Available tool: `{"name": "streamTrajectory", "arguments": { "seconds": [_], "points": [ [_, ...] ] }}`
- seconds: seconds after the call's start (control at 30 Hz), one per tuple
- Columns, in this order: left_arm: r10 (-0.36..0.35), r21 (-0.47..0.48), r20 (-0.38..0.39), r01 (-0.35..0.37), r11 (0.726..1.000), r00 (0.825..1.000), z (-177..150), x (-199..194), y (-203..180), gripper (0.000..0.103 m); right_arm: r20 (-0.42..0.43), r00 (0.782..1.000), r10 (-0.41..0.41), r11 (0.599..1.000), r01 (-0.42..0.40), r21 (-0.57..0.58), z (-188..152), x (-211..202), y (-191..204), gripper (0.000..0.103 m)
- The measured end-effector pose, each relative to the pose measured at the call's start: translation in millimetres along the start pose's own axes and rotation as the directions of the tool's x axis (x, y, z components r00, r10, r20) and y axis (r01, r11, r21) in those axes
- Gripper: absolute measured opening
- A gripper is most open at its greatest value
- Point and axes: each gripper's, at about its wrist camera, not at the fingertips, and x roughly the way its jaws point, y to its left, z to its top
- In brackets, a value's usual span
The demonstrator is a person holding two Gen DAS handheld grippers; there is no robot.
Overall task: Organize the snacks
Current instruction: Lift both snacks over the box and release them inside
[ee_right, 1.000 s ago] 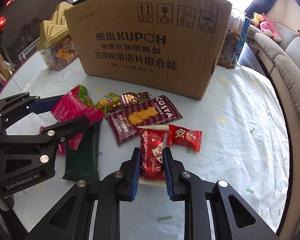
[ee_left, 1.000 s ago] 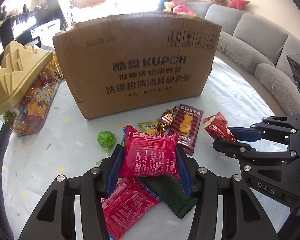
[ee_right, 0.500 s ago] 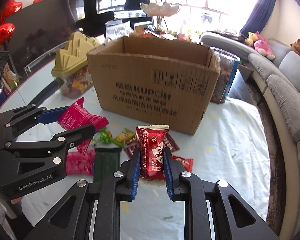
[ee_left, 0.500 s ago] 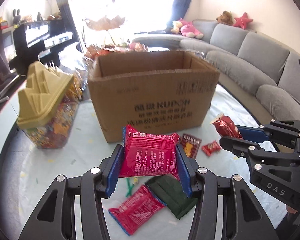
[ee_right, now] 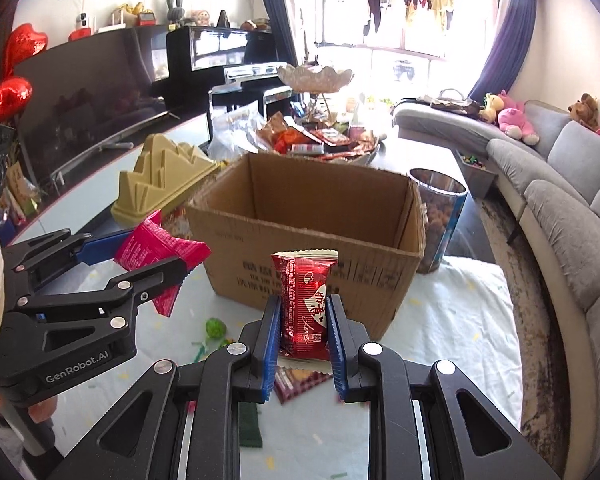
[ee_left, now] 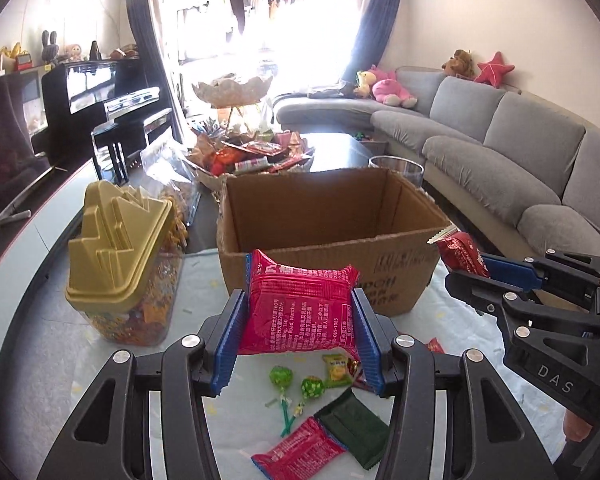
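Note:
My left gripper (ee_left: 298, 326) is shut on a pink-red snack packet (ee_left: 300, 306), held above the table in front of the open cardboard box (ee_left: 332, 208). My right gripper (ee_right: 303, 326) is shut on a smaller dark red snack packet (ee_right: 305, 300), also raised just before the box (ee_right: 312, 208). Each gripper shows in the other's view, the right gripper (ee_left: 472, 272) at the right, the left gripper (ee_right: 148, 256) at the left. The box looks empty as far as its inside shows. Loose snacks lie on the table below: green lollipops (ee_left: 296, 388), a dark green bar (ee_left: 354, 426), a red packet (ee_left: 296, 450).
A clear candy jar with a gold stepped lid (ee_left: 118, 248) stands left of the box. A clear tub of snacks (ee_right: 438, 220) stands at the box's right. Behind it is a tiered tray of snacks (ee_left: 252, 156). A grey sofa (ee_left: 500, 152) runs along the right.
Both grippers have risen with their packets, from table level to about the box rim. The box's open top has come into view and the loose snacks have dropped low in frame.

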Motion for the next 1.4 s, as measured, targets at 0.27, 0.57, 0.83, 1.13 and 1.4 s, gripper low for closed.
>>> {"name": "streamTrajectory", "arguments": {
  "seconds": [0.27, 0.57, 0.83, 1.13, 1.4],
  "points": [
    [0.013, 0.006, 0.026, -0.013, 1.0, 1.0, 27, 1, 5, 0.051, 0.033, 0.999, -0.01, 1.0, 0.01, 0.013, 27, 0, -4, 0.023],
    [0.028, 0.014, 0.036, -0.029, 0.999, 0.999, 57, 16, 12, 0.051, 0.039, 0.998, -0.043, 0.999, 0.043, 0.011, 54, 14, -11, 0.023],
    [0.016, 0.003, -0.002, -0.016, 1.0, 1.0, 79, 48, 18, 0.051, 0.021, 0.999, -0.047, 0.998, 0.046, 0.044, 75, 37, -27, 0.023],
    [0.012, 0.007, -0.059, -0.012, 1.0, 0.998, 89, 84, 20, 0.052, -0.026, 0.999, -0.044, 0.998, 0.045, 0.052, 86, 71, -36, 0.023],
    [0.067, 0.005, -0.059, -0.067, 0.998, 0.996, 86, 88, 26, 0.085, -0.033, 0.993, -0.113, 0.992, 0.115, 0.043, 89, 89, -43, 0.048]
  ]
}}
